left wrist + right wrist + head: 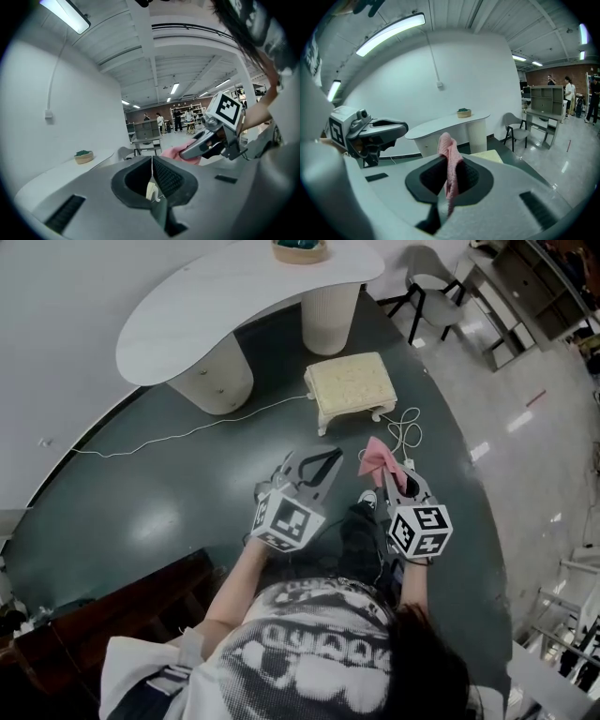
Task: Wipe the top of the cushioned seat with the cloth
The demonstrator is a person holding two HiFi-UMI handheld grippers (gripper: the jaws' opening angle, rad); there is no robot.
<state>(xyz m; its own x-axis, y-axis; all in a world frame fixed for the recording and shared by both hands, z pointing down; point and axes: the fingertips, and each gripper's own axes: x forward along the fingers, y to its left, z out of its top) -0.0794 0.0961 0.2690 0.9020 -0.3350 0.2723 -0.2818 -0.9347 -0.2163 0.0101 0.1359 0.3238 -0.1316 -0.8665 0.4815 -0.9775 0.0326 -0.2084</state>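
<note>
The cushioned seat (349, 382) is a low cream footstool with white legs on the dark floor ahead of me. My right gripper (385, 471) is shut on a pink cloth (377, 456), held in the air short of the stool's near right corner. In the right gripper view the cloth (449, 161) hangs pinched between the jaws of the right gripper (449, 174), with the stool's top (488, 155) just beyond. My left gripper (331, 457) hovers beside it on the left, shut with nothing in it. Its jaws (152, 165) meet at the tips.
A curved white table (187, 306) on two round pedestals stands behind the stool, with a bowl (300, 249) on it. A white cable (187, 432) runs over the floor, and coils (405, 430) lie by the stool's right side. A chair (433, 289) stands far right.
</note>
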